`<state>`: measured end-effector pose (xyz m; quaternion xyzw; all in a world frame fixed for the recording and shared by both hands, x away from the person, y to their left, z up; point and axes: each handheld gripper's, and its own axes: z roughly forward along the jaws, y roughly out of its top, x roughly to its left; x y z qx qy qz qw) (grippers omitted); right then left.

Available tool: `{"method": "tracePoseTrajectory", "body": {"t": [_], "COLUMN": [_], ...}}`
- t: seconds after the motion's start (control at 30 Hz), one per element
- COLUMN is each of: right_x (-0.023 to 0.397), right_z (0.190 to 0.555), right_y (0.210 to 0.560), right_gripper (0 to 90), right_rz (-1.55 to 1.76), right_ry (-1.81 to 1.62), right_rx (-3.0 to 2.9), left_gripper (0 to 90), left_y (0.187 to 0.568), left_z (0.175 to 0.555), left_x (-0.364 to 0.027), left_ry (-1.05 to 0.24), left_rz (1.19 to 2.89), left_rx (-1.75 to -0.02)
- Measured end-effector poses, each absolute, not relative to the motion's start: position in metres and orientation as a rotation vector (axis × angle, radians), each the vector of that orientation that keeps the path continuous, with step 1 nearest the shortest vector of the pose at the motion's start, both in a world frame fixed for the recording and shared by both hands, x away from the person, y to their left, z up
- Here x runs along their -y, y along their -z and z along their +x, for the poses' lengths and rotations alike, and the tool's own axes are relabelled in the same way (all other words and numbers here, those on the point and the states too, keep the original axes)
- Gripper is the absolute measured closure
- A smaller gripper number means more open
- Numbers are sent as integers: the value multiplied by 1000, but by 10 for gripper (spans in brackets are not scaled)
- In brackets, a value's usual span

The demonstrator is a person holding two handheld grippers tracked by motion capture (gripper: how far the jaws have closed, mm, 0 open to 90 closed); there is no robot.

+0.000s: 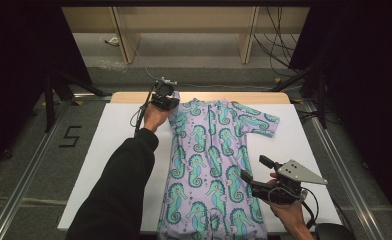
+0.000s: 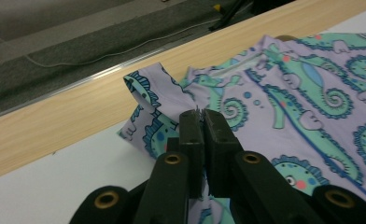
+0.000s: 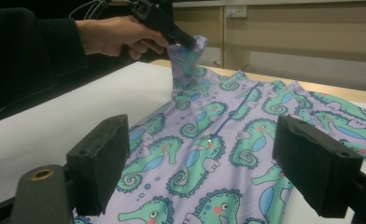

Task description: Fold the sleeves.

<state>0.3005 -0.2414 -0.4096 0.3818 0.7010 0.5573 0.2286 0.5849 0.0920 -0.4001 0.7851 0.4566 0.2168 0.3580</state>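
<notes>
While the suit (image 1: 211, 165) is lying spread down the middle of the white table (image 1: 109, 150), its neck toward the top of the high view and its legs running off the bottom edge, the left tongs (image 1: 170, 102) are clenching its left sleeve (image 2: 148, 109) just above centre. In the left gripper view the two black jaws are pressing together at bottom centre with a fold of lilac seahorse cloth pinched between them, and the sleeve is standing up off the table beside the wooden edge (image 2: 78, 112). In the right gripper view the same sleeve is hanging lifted from those tongs (image 3: 181, 39) at the upper middle, under a hand (image 3: 116, 35) in a dark cuff. The right tongs (image 1: 256, 172) are hovering at the lower right, jaws spread wide and gripping nothing, beside the suit's right edge. The other sleeve (image 1: 259, 122) is lying flat at the right.
</notes>
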Motion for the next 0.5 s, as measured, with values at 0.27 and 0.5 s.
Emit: {"method": "tracePoseTrajectory", "body": {"t": [0.27,0.5], "right_x": [241,242], "right_z": [300,300], "right_y": [410,410], "right_gripper": [200,200], "right_rz": [1050,1051], "right_ry": [-1532,-1532], "right_rx": [-1933,-1933], "left_gripper": [864,865], "left_y": [399,401], "left_z": [581,574], "left_x": [-67,-54], "left_ry": [-546,-523], "left_rz": [2084,2125], "left_rx": [-1089,-1029]}}
